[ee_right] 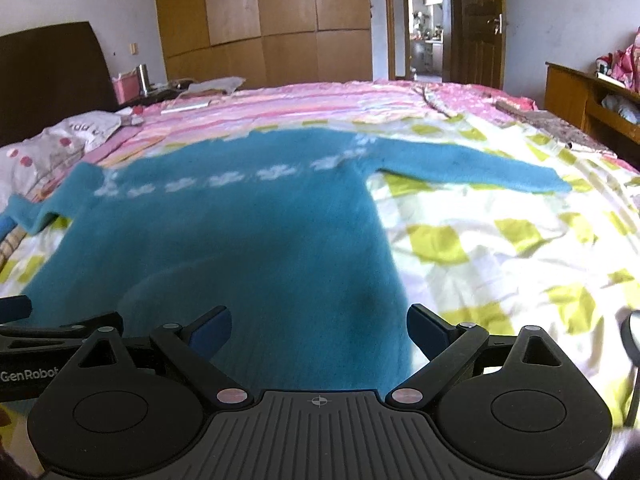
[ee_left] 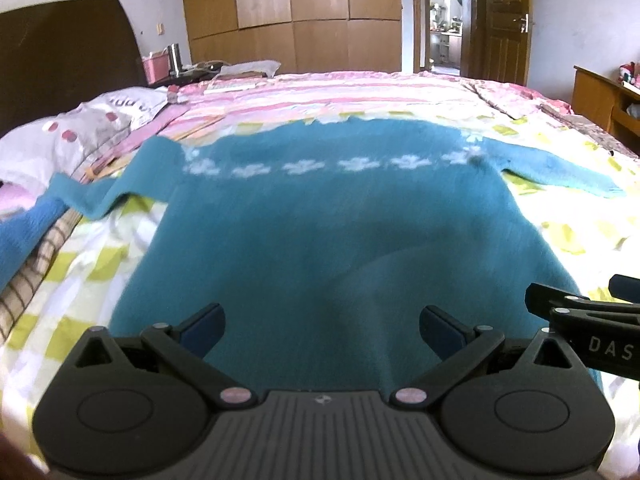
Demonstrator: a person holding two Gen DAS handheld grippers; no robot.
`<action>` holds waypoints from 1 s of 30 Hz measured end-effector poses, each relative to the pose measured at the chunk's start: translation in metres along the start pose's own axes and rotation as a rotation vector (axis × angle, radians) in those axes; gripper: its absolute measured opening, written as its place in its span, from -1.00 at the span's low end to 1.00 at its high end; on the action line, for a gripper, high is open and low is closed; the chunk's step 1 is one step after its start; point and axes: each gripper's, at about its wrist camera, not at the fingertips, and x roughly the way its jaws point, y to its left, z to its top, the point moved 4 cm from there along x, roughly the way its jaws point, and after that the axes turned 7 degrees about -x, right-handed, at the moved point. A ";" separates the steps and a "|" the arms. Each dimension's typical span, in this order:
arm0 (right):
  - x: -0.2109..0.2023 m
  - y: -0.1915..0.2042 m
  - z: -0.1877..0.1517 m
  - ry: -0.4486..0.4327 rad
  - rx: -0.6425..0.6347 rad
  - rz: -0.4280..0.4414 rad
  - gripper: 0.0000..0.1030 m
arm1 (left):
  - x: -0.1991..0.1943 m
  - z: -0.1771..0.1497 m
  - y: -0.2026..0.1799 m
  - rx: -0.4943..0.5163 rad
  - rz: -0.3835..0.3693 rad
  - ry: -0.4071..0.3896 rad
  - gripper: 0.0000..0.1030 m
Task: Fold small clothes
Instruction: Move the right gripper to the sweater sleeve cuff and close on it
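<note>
You have one teal sweater [ee_left: 320,216] spread flat on the checked bedsheet [ee_left: 100,264], both sleeves out wide — laid so you can fold it. Your two grippers hover side by side over its hem: left gripper [ee_left: 322,326] and right gripper [ee_right: 320,326] both have jaws apart, holding nothing — ready to pinch.

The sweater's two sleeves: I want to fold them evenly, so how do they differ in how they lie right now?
The right sleeve stretches out straight and flat on the green-checked sheet. The left sleeve is kinked partway, and its end runs onto the clothes piled at the bed's edge rather than lying on the sheet. Both are the same teal knit as the sweater, and neither is folded in yet.
</note>
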 end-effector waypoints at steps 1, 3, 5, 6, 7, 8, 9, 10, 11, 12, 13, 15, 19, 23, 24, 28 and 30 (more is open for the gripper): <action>0.002 -0.002 0.003 -0.004 0.002 -0.005 0.85 | 0.002 0.003 -0.004 0.008 0.000 -0.004 1.00; 0.006 -0.006 0.008 -0.013 0.008 -0.016 0.85 | 0.005 0.009 -0.011 0.019 -0.001 -0.009 1.00; 0.010 -0.011 0.012 -0.019 0.015 -0.027 0.84 | 0.009 0.014 -0.019 0.032 -0.004 -0.012 1.00; 0.012 -0.014 0.013 -0.021 0.019 -0.032 0.83 | 0.011 0.017 -0.023 0.040 -0.005 -0.014 1.00; 0.014 -0.016 0.015 -0.021 0.023 -0.035 0.83 | 0.013 0.020 -0.027 0.047 -0.005 -0.017 1.00; 0.016 -0.018 0.016 -0.023 0.027 -0.039 0.83 | 0.015 0.022 -0.029 0.053 -0.005 -0.019 1.00; 0.018 -0.021 0.018 -0.024 0.030 -0.042 0.83 | 0.016 0.024 -0.032 0.059 -0.006 -0.020 1.00; 0.019 -0.023 0.019 -0.027 0.034 -0.046 0.83 | 0.018 0.027 -0.036 0.064 -0.007 -0.020 1.00; 0.021 -0.026 0.020 -0.028 0.038 -0.051 0.83 | 0.020 0.029 -0.039 0.070 -0.009 -0.022 1.00; 0.023 -0.029 0.020 -0.029 0.042 -0.055 0.83 | 0.021 0.030 -0.041 0.076 -0.010 -0.023 1.00; 0.024 -0.032 0.020 -0.029 0.047 -0.058 0.83 | 0.023 0.031 -0.044 0.081 -0.010 -0.024 1.00; 0.028 -0.038 0.020 -0.026 0.056 -0.062 0.83 | 0.026 0.033 -0.049 0.090 -0.011 -0.021 1.00; 0.035 -0.048 0.019 -0.020 0.069 -0.074 0.82 | 0.035 0.037 -0.059 0.104 -0.017 -0.010 1.00; 0.044 -0.058 0.020 -0.010 0.087 -0.090 0.81 | 0.042 0.041 -0.069 0.123 -0.022 -0.007 1.00; 0.046 -0.061 0.020 -0.010 0.090 -0.093 0.80 | 0.045 0.042 -0.071 0.125 -0.023 -0.005 1.00; 0.055 -0.070 0.026 -0.016 0.096 -0.109 0.76 | 0.053 0.045 -0.079 0.130 -0.030 0.002 1.00; 0.060 -0.075 0.028 -0.019 0.097 -0.114 0.74 | 0.057 0.048 -0.082 0.133 -0.035 0.005 1.00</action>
